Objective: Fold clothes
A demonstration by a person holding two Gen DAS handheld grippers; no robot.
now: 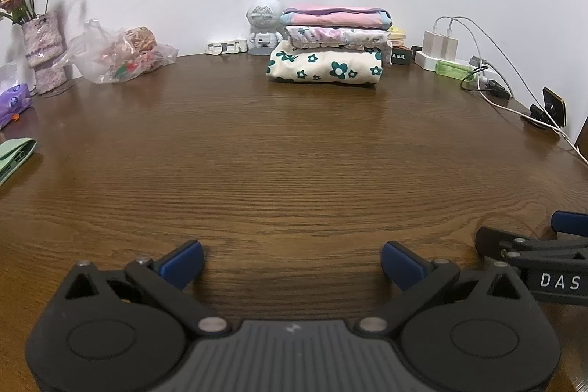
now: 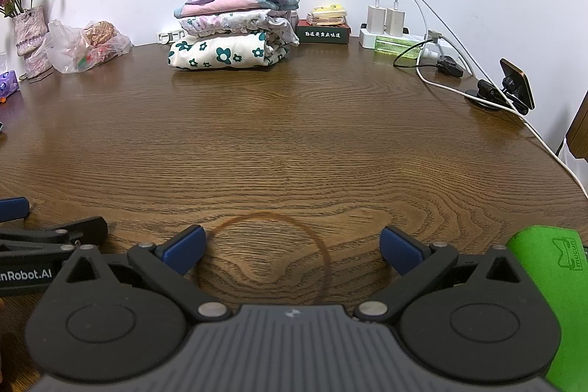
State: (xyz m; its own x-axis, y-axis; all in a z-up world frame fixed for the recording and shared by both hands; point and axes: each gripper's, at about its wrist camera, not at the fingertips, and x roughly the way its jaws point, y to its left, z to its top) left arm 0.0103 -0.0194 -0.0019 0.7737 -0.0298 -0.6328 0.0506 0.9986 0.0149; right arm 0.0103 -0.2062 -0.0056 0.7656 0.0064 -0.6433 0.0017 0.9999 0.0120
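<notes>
Clothes [image 1: 325, 48] are sitting folded in a soft, light stack at the table's [image 1: 294, 153] far edge; you'd be pinching limp hems. Your left gripper [image 1: 292, 263] and right gripper [image 2: 292, 250] are both gaping wide, holding nothing. Cables [image 2: 441, 57] and a plastic bag [image 1: 121, 56] are flanking the stack.

1. Read "DAS" in white on the right gripper [image 1: 558, 281], at the worktop's near right edge.
2. Read "nRobot.AI" on the left gripper [image 2: 25, 276].
3. Read "mucun" embossed on a green pad [image 2: 551, 281].
4. Chinese characters on a dark green box [image 2: 322, 33], far edge; unreadable.
</notes>
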